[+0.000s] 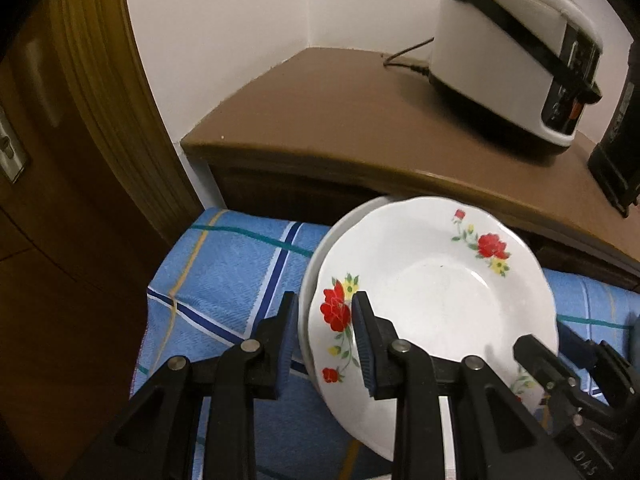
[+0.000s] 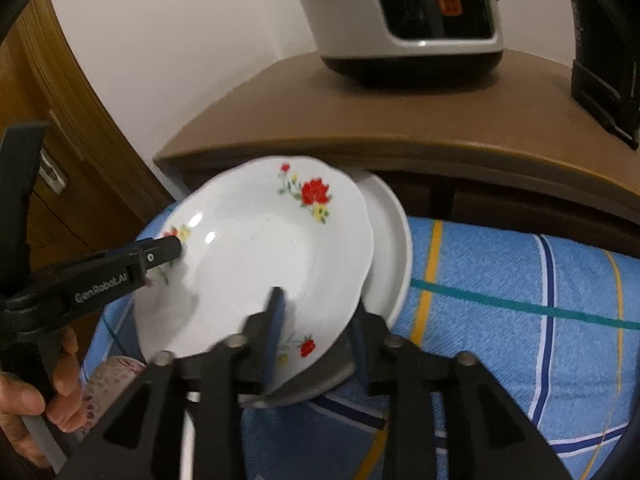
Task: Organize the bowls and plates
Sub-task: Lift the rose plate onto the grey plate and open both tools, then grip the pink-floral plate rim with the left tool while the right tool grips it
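Observation:
A white flowered plate lies on a plain white plate, both over the blue checked cloth. My left gripper straddles the left rims of both plates, jaws around them with small gaps showing. My right gripper straddles the near rim of the flowered plate, with the plain plate below. The flowered plate looks tilted, its near edge raised. The left gripper also shows in the right wrist view, and the right gripper in the left wrist view.
A brown wooden cabinet top stands behind the cloth with a white rice cooker and a black appliance on it. A wooden door is at the left. A hand holds the left gripper's handle.

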The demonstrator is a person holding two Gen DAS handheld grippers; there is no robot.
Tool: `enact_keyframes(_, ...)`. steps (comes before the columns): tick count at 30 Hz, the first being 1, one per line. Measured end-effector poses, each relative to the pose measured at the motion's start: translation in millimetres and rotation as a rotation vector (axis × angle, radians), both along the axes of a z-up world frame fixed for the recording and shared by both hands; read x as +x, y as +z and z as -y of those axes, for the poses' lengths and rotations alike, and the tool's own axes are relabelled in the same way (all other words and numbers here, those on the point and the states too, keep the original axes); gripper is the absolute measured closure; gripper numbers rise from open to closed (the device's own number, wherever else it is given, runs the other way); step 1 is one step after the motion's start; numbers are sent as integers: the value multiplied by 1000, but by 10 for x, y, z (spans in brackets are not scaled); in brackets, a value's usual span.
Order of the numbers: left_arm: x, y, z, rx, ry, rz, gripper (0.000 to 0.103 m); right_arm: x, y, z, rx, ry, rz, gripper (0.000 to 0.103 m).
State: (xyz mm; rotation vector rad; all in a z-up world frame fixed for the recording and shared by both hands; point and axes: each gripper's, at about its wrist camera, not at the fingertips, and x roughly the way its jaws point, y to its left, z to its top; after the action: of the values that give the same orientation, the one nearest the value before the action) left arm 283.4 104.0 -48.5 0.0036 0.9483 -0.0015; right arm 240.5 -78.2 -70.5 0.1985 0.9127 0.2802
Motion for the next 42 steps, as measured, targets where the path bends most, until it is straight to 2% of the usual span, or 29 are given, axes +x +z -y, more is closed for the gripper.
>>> enact_keyframes(3,-29,48,-38,-5,2,-7,72,-87,138,80,2,-24,53,52)
enact_keyframes(7,-180,183,-179,-28,13,12,72,-213,298,160,-4,-39,76,52)
enact_keyframes(12,-538,338,-318,14,9,55,72,-453,468,313,-15,-50,95,52)
enact_keyframes(17,-943,343,-499,10,13,47,69,-692,492,442,-9,-49,73,52)
enact_keyframes(22,-1231,303,-591,28,29,45,67,-896,405,469,46,-6,43,52)
enact_keyframes(23,-1286,284,-604,25,30,40,64,-925,386,447,60,7,31,52)
enact_keyframes(25,-1366,237,-612,17,30,31,55,-968,360,433,93,32,-7,48)
enact_keyframes(27,-1434,202,-620,16,30,26,54,-985,346,393,123,54,-36,43)
enact_keyframes(30,-1503,178,-609,14,30,22,54,-1078,374,376,148,66,-62,41)
enact_keyframes(38,-1668,160,-496,97,22,38,54,-1280,376,174,89,102,-95,40)
enact_keyframes(42,-1690,132,-498,87,23,34,54,-1314,366,69,56,118,-105,41)
